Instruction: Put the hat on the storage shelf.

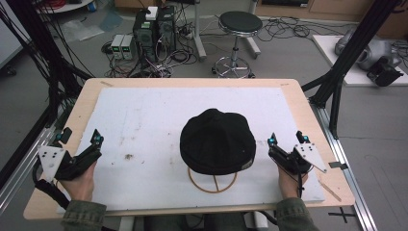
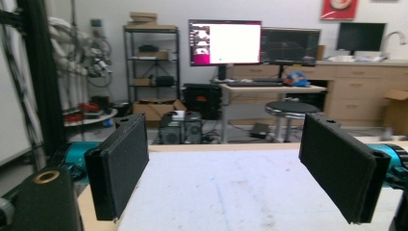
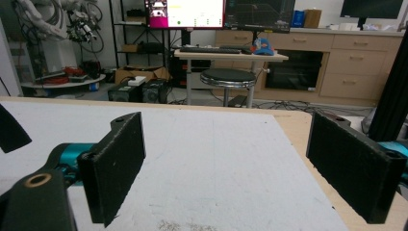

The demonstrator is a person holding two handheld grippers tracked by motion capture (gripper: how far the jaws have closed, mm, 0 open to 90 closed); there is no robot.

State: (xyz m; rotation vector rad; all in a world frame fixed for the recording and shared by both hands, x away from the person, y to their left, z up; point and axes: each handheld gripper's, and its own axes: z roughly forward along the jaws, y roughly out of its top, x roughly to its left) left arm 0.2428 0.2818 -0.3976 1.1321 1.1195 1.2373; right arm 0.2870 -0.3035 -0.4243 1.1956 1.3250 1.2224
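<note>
A black cap (image 1: pixel 217 140) sits on a thin wooden ring stand (image 1: pixel 212 182) near the middle of the white mat (image 1: pixel 144 120). My left gripper (image 1: pixel 81 136) rests at the mat's left edge, well left of the cap, held by a hand. Its jaws stand wide apart with nothing between them (image 2: pixel 235 173). My right gripper (image 1: pixel 286 138) sits just right of the cap, close to its side without touching it. It is open too, and only bare mat lies between its pads (image 3: pixel 226 168). A dark sliver of the cap (image 3: pixel 10 130) shows at the left edge of the right gripper view.
The wooden table (image 1: pixel 308 110) ends just beyond the mat. Black frame posts (image 1: pixel 337 82) rise at the right and left (image 1: pixel 29 62). A stool (image 1: pixel 239 29) and computer boxes (image 1: pixel 154 29) stand on the floor behind. A small dark speck (image 1: pixel 128 156) lies on the mat.
</note>
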